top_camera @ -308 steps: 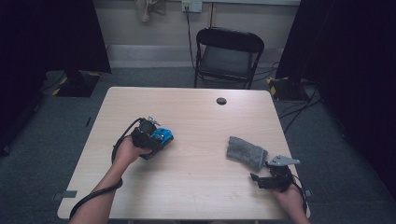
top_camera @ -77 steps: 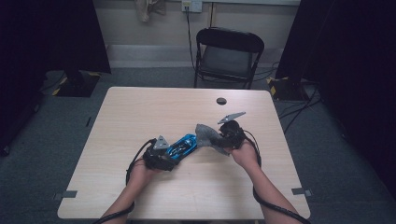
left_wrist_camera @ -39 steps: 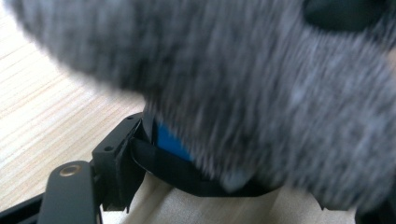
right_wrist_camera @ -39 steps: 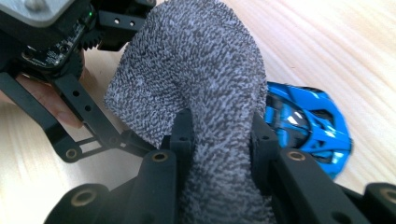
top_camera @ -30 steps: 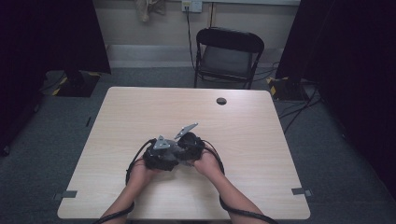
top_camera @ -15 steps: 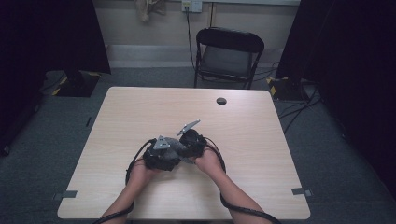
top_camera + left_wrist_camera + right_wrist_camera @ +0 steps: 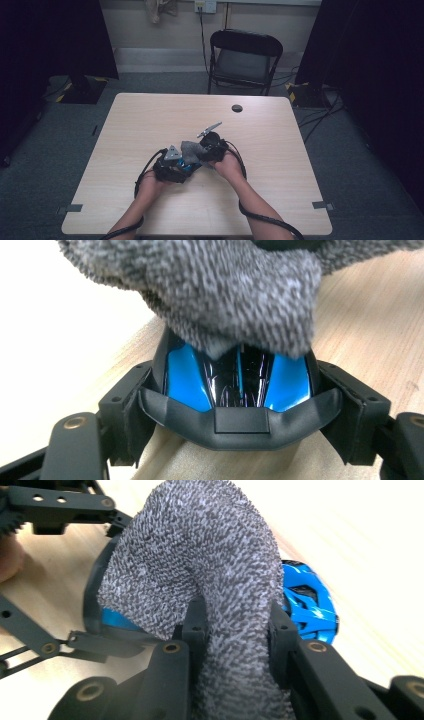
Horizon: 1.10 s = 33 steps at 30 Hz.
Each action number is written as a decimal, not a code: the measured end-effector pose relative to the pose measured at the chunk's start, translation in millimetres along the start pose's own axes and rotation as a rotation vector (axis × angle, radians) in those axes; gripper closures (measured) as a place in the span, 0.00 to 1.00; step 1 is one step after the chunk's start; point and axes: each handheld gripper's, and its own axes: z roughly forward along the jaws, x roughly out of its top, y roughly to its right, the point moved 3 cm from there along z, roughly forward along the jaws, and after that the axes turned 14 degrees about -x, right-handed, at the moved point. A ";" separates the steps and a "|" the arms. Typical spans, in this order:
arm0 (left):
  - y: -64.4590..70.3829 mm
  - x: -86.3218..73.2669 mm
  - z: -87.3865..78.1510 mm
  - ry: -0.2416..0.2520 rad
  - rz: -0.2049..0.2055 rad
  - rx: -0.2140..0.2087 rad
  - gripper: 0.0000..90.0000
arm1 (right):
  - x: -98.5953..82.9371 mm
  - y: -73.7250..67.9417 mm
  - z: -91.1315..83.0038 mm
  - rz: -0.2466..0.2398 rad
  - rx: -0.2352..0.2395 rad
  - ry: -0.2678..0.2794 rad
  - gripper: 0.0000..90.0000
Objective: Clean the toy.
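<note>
Grey cloth (image 7: 200,580): pinched in right gripper (image 7: 232,625), draped on blue helmet (image 7: 235,375).
Left gripper (image 7: 235,405): clamped around helmet.

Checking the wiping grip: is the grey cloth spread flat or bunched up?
Bunched. The grey cloth is pinched between the right gripper jaws and folds in a hump over the blue toy car, which the left gripper clamps.
</note>
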 end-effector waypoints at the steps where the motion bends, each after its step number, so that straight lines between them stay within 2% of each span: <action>1: 0.0 0.0 0.0 0.000 0.000 0.000 0.27 | 0.0 0.6 0.4 0.005 -0.003 -0.003 0.78; 7: -0.1 0.0 -0.1 -0.002 0.002 0.000 0.27 | 0.3 5.5 2.6 0.014 -0.020 -0.008 0.78; 15: 0.1 0.0 0.0 0.000 0.000 0.000 0.27 | -1.9 15.3 7.2 0.056 -0.023 -0.002 0.78; 23: 0.0 0.0 0.0 0.000 0.000 0.000 0.27 | -2.5 24.5 11.6 0.078 -0.049 -0.012 0.78; 28: 0.0 0.0 0.0 0.000 0.000 0.000 0.27 | -3.5 31.4 14.7 0.112 -0.055 -0.024 0.78; 33: 0.0 0.0 0.0 0.000 0.001 0.000 0.27 | -3.3 34.1 16.8 0.094 -0.081 -0.023 0.78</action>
